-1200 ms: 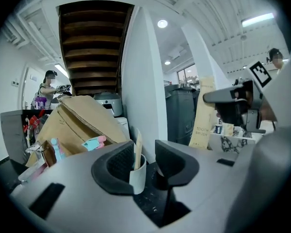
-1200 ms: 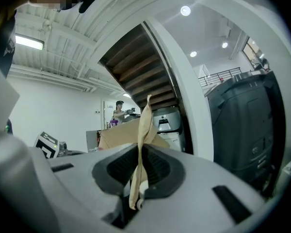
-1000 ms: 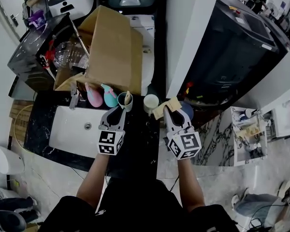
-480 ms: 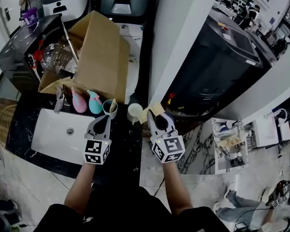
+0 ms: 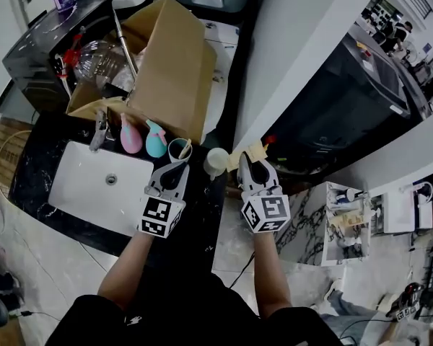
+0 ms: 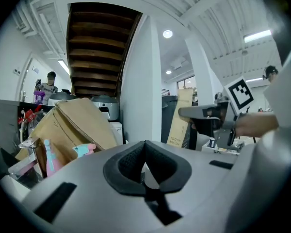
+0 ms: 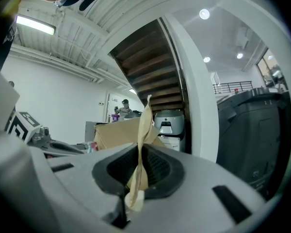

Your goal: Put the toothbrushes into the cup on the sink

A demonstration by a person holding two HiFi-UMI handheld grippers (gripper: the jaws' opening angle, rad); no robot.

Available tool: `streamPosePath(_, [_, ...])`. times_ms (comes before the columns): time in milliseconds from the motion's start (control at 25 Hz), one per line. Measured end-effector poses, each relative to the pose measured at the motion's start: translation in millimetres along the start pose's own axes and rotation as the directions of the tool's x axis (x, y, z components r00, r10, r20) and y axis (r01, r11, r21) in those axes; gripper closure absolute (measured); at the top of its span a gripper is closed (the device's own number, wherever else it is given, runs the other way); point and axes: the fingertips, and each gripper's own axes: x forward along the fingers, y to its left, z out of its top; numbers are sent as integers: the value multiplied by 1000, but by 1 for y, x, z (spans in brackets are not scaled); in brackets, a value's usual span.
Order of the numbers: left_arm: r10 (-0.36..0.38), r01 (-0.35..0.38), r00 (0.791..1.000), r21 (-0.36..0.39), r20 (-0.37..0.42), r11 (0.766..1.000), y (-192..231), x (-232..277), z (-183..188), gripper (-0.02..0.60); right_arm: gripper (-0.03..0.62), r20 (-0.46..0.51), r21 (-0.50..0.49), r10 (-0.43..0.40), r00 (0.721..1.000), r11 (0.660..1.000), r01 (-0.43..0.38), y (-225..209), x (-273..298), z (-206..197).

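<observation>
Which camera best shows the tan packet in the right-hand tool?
The left gripper view: it shows the tan packet broadside, with its printed face. The right gripper view sees it only edge-on, pinched in the right gripper. The head view shows just a small tan patch ahead of that gripper.

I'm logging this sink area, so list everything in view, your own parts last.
sink: 1, white, set in the black counter, left
faucet: 1, metal, behind the sink
pink bottle: 1, pink, right of the faucet
teal bottle: 1, teal, beside the pink bottle
dark cup: 1, greyish, beside the teal bottle, holds a light toothbrush
white cup: 1, white, right of the dark cup
cardboard box: 1, brown, behind the bottles
appliance: 1, black, far right
toothbrush carton: 1, tan, in the right gripper
left gripper: 1, grey, shut, empty
right gripper: 1, grey, shut on the carton
</observation>
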Motion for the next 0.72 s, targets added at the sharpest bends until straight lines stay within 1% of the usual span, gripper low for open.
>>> streamPosePath(160, [-23, 23, 1000, -22, -10, 1000, -5, 8, -7, 580, 565, -13, -5, 3, 1000, 1000, -4, -3, 11, -11])
streamPosePath(440, [-29, 29, 998, -8, -52, 1000, 0, 14, -21, 580, 565, -55, -31, 13, 998, 999, -15, -1, 32, -32])
streamPosePath(720, [-38, 38, 997, -3, -64, 999, 7, 19, -28, 580, 565, -102, -63, -9, 995, 998, 2, -6, 51, -55])
